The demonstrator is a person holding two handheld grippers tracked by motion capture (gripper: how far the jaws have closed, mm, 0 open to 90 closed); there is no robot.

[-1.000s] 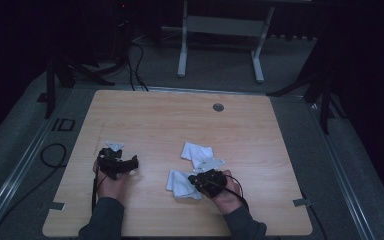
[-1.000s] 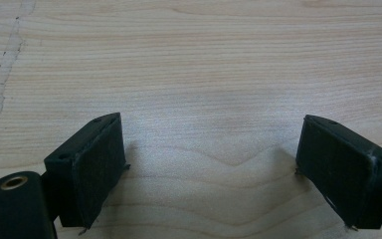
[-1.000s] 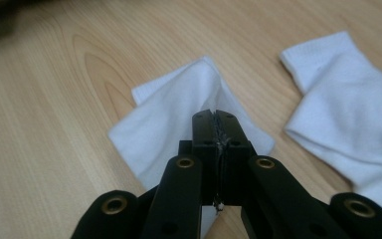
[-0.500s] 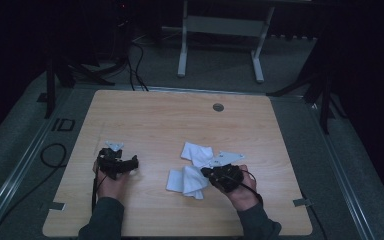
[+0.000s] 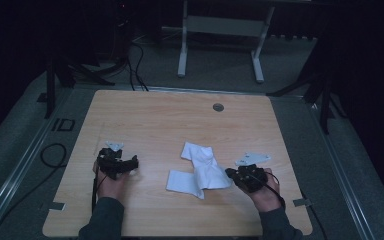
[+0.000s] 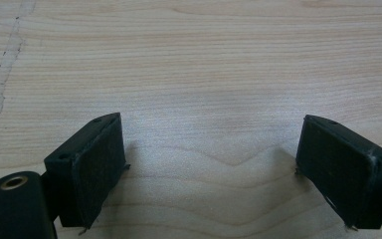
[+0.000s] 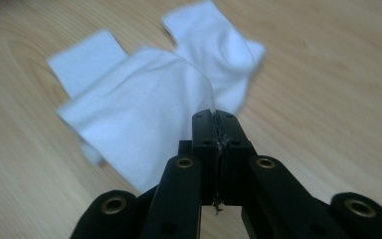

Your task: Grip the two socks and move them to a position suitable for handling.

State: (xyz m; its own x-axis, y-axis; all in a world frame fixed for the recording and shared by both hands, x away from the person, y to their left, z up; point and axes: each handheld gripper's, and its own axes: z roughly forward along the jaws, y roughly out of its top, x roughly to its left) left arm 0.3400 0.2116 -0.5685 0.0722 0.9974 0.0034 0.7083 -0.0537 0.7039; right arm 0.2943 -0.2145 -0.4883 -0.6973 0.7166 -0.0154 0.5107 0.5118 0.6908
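White socks (image 5: 200, 170) lie on the wooden table (image 5: 170, 120), spread flat toward the person's edge and a little to the right of the table's middle. One sock lies across the other, and one cuff points away from the person. The right gripper (image 5: 228, 173) sits at the socks' right edge; in the right gripper view its jaws are pressed together on a thin fold of the white socks (image 7: 144, 99), whose fabric rises to the tips. The left gripper (image 5: 134, 161) rests well to the left of the socks, near the person's edge of the table. In the left gripper view its jaws stand wide apart with bare wood between them. A small white scrap (image 5: 252, 158) lies just beyond the right gripper, to the right of the socks.

Compared with one second ago, the right gripper has shifted to the right, and the socks have been drawn with it. The pile is now stretched flatter. The left gripper has kept its place.
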